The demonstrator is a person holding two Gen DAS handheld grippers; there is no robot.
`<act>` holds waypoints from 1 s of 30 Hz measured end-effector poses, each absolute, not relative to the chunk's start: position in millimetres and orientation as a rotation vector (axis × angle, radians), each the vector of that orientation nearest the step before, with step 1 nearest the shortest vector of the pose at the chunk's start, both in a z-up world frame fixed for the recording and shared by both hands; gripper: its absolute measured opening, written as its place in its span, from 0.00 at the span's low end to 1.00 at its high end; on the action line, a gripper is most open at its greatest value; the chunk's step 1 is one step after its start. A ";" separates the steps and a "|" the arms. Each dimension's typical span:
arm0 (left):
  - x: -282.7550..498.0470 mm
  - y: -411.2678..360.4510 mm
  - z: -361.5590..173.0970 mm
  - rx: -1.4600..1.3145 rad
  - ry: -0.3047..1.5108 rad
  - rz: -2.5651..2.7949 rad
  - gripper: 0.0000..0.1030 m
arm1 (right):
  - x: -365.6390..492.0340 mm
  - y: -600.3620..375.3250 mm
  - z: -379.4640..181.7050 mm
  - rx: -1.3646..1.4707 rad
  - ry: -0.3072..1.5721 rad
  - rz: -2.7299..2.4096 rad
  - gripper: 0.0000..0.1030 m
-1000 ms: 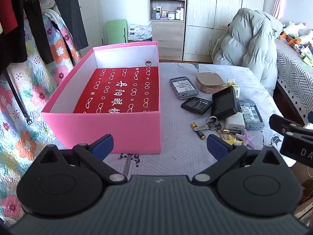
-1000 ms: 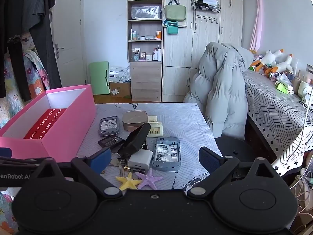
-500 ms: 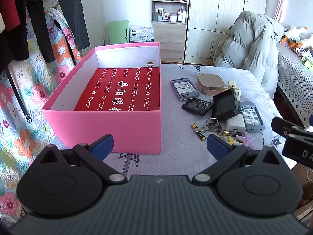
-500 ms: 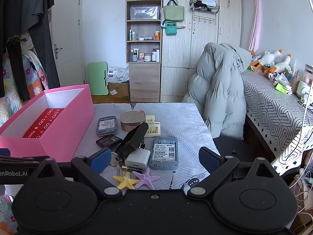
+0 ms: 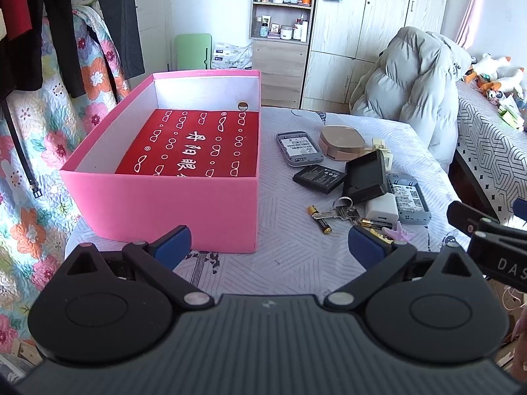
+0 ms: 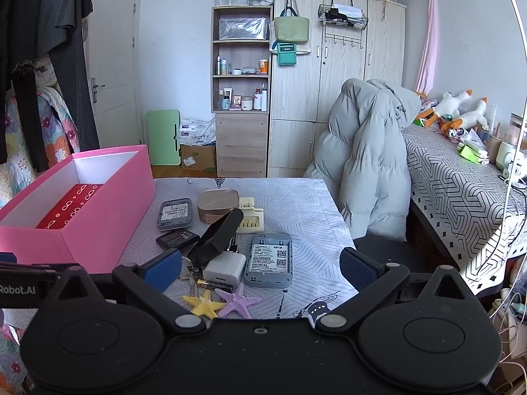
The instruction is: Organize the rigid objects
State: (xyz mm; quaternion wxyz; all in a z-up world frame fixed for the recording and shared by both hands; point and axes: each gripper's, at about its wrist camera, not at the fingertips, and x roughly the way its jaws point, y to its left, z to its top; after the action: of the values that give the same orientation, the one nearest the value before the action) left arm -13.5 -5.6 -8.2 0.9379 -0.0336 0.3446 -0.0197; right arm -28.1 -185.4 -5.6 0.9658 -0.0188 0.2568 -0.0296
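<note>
view nearer table | pink box [image 5: 158,197] beyond left hand-held gripper [image 5: 269,245]

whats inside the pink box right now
Inside the pink box only a flat red sheet with white print shows, covering most of the floor. None of the table's loose things are in it. Anything under the sheet, or close behind the near wall, is hidden.
</note>
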 end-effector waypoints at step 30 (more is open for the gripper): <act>-15.4 -4.1 -8.5 -0.021 0.749 -0.018 1.00 | -30.5 -179.9 -3.6 -0.048 0.554 -0.011 1.00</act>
State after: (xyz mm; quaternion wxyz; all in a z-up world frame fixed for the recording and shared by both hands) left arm -15.4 -4.1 -8.5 0.9306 -0.0100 0.3658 -0.0090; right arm -30.5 -179.9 -3.6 0.9616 -0.0235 0.2733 -0.0054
